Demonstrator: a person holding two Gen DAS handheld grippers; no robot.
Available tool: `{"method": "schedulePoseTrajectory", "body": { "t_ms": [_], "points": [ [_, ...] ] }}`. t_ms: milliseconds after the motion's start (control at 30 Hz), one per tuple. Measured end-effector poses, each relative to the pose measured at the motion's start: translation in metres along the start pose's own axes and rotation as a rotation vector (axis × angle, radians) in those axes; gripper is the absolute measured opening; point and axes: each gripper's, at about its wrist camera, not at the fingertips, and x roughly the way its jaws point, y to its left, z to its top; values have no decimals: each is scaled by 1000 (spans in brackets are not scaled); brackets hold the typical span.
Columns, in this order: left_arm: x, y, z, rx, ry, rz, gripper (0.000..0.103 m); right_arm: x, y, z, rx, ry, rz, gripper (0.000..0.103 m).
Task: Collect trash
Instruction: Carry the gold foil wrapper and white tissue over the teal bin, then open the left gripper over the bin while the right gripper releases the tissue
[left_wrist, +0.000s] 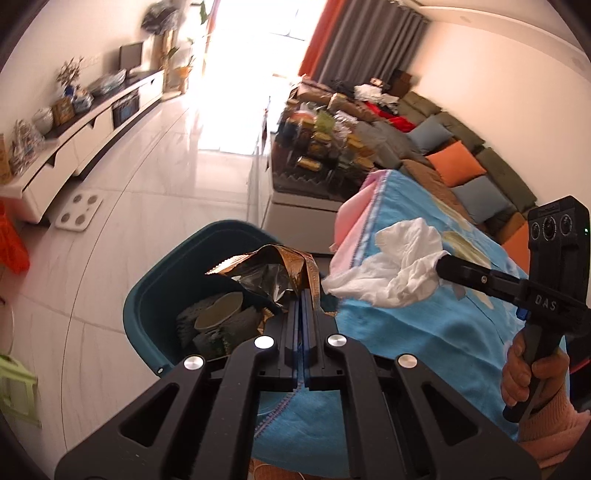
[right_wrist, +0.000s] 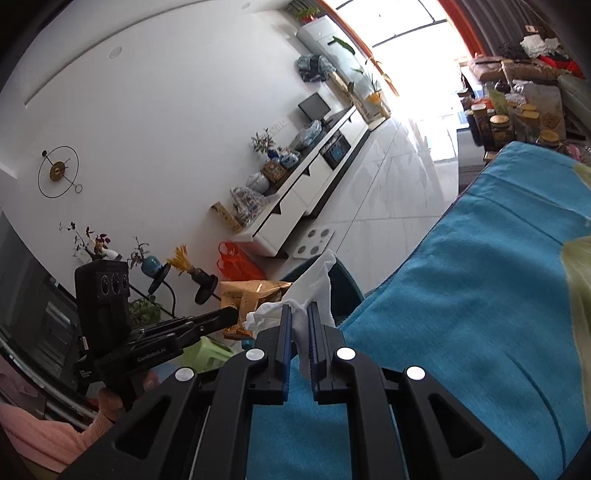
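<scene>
Left hand-held gripper (left_wrist: 303, 295): jaws together, clamped on a gold foil snack wrapper (left_wrist: 273, 266), lower centre of the left wrist view.
Wrapper: hangs over the open teal trash bin (left_wrist: 155, 288).
Bin contents: paper cups (left_wrist: 218, 310).
Right hand-held gripper (right_wrist: 299, 314): jaws nearly together, pinching a crumpled white tissue (right_wrist: 314, 280).
Tissue: held above the edge of the blue cloth (right_wrist: 461, 295), just right of the bin in the left wrist view.
Cloth: covers the desk, right half of both views.
</scene>
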Motion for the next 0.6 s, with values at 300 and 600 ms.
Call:
{"method": "schedulePoseTrajectory", "body": {
  "t_ms": [300, 600],
  "points": [
    [23, 5, 17, -118, 121, 65, 2, 32, -9, 9, 63, 156, 43, 7],
    [29, -3, 19, -91, 115, 122, 2, 47, -9, 6, 48, 181, 79, 7]
  ]
}}
